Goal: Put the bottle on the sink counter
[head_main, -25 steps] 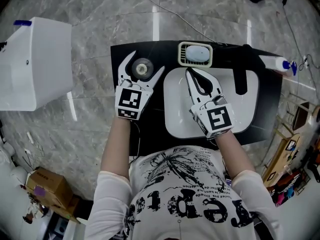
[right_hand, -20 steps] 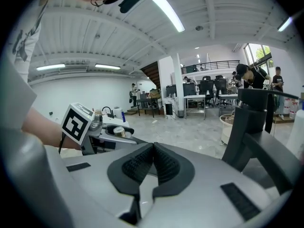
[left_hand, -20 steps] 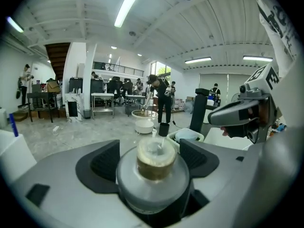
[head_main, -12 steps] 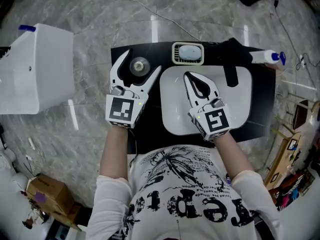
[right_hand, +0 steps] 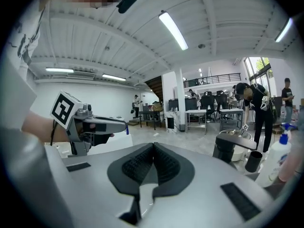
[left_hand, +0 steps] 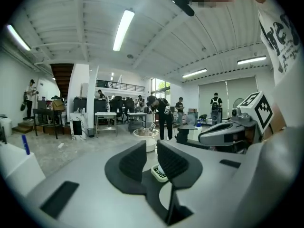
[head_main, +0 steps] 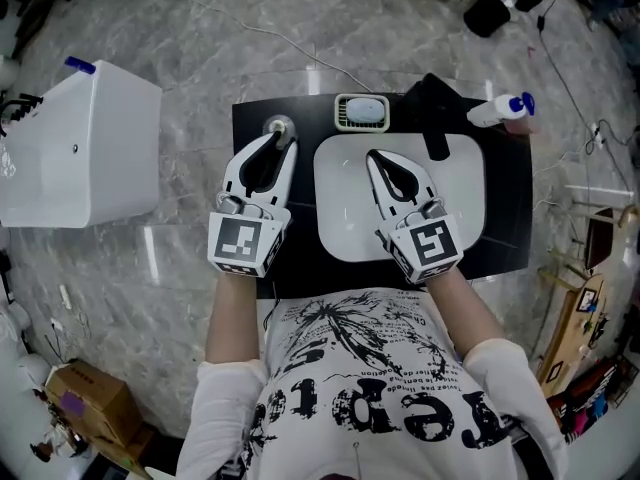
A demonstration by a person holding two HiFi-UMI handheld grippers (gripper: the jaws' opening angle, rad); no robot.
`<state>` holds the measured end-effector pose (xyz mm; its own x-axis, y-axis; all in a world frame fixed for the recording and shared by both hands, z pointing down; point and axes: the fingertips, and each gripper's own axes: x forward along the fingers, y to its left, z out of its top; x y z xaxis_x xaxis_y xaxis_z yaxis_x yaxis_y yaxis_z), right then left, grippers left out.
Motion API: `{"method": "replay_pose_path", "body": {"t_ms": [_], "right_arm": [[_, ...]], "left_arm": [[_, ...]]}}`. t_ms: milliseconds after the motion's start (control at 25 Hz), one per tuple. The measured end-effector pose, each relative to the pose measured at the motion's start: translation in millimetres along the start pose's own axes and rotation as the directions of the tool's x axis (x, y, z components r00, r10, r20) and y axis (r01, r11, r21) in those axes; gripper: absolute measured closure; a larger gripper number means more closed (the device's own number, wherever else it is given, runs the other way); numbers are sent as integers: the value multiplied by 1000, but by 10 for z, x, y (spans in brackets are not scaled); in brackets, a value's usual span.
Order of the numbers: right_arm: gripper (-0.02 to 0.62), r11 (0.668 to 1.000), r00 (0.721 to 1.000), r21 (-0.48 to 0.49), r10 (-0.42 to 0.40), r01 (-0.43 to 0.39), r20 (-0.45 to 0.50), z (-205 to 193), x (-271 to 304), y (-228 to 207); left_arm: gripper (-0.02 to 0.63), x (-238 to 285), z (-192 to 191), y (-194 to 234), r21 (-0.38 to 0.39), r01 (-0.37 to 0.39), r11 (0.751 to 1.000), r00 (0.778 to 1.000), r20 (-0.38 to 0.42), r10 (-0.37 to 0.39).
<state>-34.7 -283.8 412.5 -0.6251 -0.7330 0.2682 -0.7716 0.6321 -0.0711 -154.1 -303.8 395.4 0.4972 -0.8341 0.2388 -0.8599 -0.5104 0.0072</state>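
**At the sink counter: bottle at the far corner, both grippers empty**

At the far right corner of the black counter (head_main: 510, 208), the white spray bottle (head_main: 497, 111) with the blue head stands upright. It is behind the sink (head_main: 450, 203) and just right of the dark faucet (head_main: 432, 118). Something pinkish shows at its base, and I cannot tell what it is. I think the bottle is placed there so that the basin is free.

The person holds both grippers low in front of the body, with the forearms almost parallel and the jaws pointing to the far edge. The left gripper (head_main: 280, 146) hangs over the left part of the counter, its tips near a round grey object (head_main: 280, 125). Its jaws are closing, only a narrow gap is left, and nothing is between them. The soap dish (head_main: 362, 111) shows further behind. The right gripper (head_main: 377, 158) hangs over the basin with its jaws pressed together and holds nothing. Both are well apart from the bottle, so I judge that neither works on it now.
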Motion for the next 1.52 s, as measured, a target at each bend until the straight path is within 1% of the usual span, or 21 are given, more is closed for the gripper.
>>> {"method": "replay_pose_path", "body": {"t_ms": [80,200,400,600,760,960,1040,1120,1400,1520], "right_arm": [[581,1000,1000,-13,2,-1,19,118,-145,27],[581,999,999,-42,9,-7,49,305,-364,98],[581,995,995,-91,49,-41,90,545,-623,261],[583,990,993,-125,78,-66,93,600,-766,412],[583,991,993,-121,70,-58,96,602,-814,447],[583,992,995,-120,47,-37,83,609,-838,393],[583,993,996,-112,37,-28,80,614,-848,375],[583,992,996,-124,30,-20,82,629,-869,369],[583,988,994,-154,48,-32,99,672,-893,405],[583,988,994,-149,48,-33,102,670,-917,412]], "left_arm": [[555,-150,106,-93,-5,-13,1000,1000,14,13],[590,-393,275,-290,-1,-15,1000,999,37,16],[592,-667,444,-578,22,1,1000,998,61,-2],[591,-846,478,-727,31,-1,1000,997,73,-1],[592,-889,507,-800,48,9,999,996,87,-14],[592,-872,532,-808,24,24,999,993,117,-26],[592,-896,536,-797,27,20,999,993,117,-23],[592,-916,558,-795,33,17,999,992,121,-21],[591,-944,630,-814,46,15,999,990,138,-21],[592,-956,629,-847,50,17,999,991,135,-24]]}}
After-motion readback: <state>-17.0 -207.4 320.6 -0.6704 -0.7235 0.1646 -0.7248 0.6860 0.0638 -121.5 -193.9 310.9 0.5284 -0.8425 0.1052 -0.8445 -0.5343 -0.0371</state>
